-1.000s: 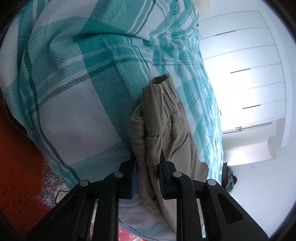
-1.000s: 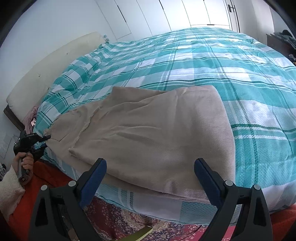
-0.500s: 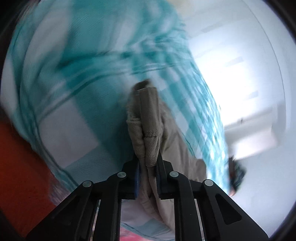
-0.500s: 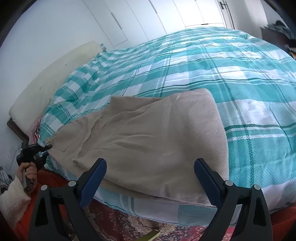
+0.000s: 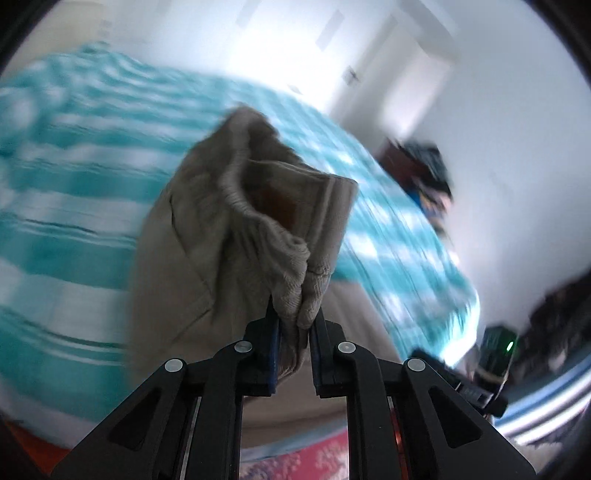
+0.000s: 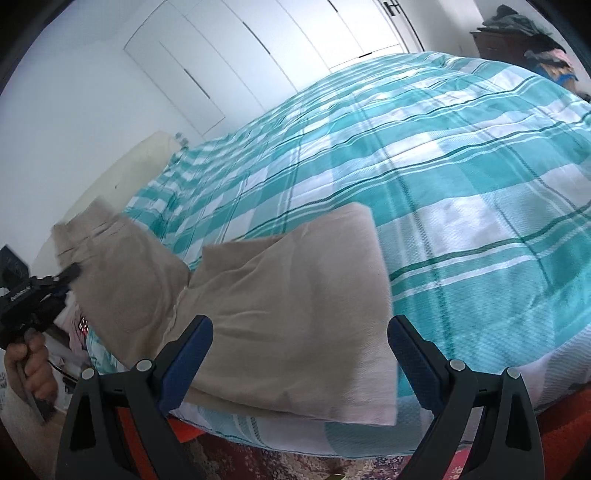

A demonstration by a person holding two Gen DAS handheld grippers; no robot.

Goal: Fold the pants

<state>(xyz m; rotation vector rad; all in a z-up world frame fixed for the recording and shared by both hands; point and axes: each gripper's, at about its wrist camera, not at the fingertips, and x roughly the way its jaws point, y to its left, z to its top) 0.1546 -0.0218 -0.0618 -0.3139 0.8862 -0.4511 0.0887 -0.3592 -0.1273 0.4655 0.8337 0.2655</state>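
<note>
Beige pants (image 6: 280, 310) lie folded lengthwise near the front edge of the bed. My left gripper (image 5: 295, 325) is shut on the waistband (image 5: 295, 229) and holds it lifted off the bed; it also shows at the far left of the right wrist view (image 6: 70, 271), with the waist end (image 6: 122, 266) raised. My right gripper (image 6: 299, 354) is open and empty, low over the leg end of the pants at the bed's front edge.
The bed has a teal and white plaid cover (image 6: 424, 166). A cream headboard cushion (image 6: 122, 173) is at the left, white wardrobe doors (image 6: 236, 55) behind. A dark dresser with clothes (image 6: 517, 33) stands far right. Red patterned rug (image 6: 280, 465) below.
My left gripper closed on the waistband, lifted it off the bed and swung it up and toward the leg end. My right gripper stayed open and moved a little closer to the legs.
</note>
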